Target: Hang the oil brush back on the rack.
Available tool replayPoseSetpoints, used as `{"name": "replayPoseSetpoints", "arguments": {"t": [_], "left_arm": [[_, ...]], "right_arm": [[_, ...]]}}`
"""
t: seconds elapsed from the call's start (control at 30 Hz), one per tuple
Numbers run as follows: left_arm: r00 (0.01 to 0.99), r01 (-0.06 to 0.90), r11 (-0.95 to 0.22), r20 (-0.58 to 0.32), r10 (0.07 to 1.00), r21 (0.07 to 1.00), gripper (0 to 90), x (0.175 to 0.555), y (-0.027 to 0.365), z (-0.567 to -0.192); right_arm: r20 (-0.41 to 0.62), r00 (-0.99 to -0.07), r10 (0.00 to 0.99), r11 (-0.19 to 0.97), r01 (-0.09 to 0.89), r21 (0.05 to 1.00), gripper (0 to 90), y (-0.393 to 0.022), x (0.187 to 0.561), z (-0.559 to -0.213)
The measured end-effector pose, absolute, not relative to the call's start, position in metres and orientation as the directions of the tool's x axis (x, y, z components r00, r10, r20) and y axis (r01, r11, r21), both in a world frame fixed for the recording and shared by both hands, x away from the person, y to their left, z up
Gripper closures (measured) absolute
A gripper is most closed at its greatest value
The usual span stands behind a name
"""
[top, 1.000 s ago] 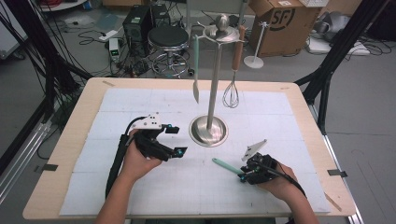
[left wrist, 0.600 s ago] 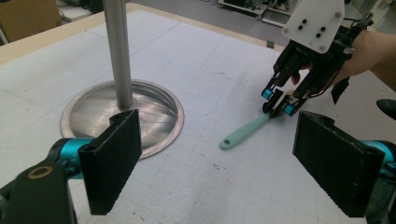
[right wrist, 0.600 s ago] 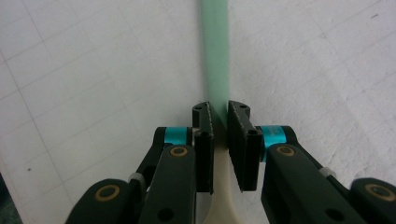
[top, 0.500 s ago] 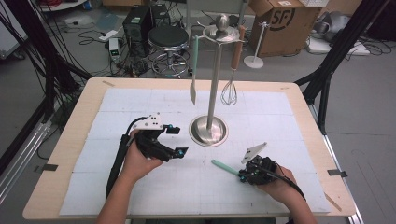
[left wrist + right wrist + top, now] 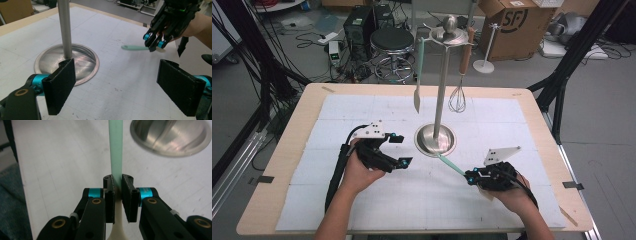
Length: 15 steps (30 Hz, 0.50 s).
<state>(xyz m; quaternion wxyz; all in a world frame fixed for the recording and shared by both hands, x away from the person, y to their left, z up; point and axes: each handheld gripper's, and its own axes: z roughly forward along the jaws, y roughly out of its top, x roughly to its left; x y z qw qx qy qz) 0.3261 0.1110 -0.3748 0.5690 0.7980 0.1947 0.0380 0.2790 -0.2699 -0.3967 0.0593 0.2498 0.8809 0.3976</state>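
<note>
1. white gridded mat [image 5: 362, 200] covers a wooden table [image 5: 287, 150], with a black stool [image 5: 393, 40] and a cardboard box [image 5: 512, 20] on the floor along the top of the high view.
2. at the centre of the frame stands a steel utensil stand [image 5: 441, 90]; a green-handled utensil [image 5: 418, 75] and a whisk [image 5: 458, 95] hang from its top.
3. the right gripper [image 5: 472, 177], lower right in the high view, has its jaws clamped on a pale green spatula [image 5: 116, 147].
4. the green handle reaches forward past the jaws toward the stand's round base [image 5: 172, 137], and the cream end lies behind them.
5. the left gripper [image 5: 125, 85], left of centre in the high view, has its jaws spread wide and empty, pointing at the base.
</note>
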Motion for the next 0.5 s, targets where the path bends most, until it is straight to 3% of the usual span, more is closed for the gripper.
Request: {"name": "replayPoseSetpoints", "arguments": {"t": [0.5], "left_arm": [[0.924,0.263,-0.274,-0.16,0.346,0.925,16.2,0.326,0.112,-0.374]], "right_arm": [[0.072,-0.885,0.46,0.38,0.269,0.885,82.5,-0.283,0.287,-0.343]]}}
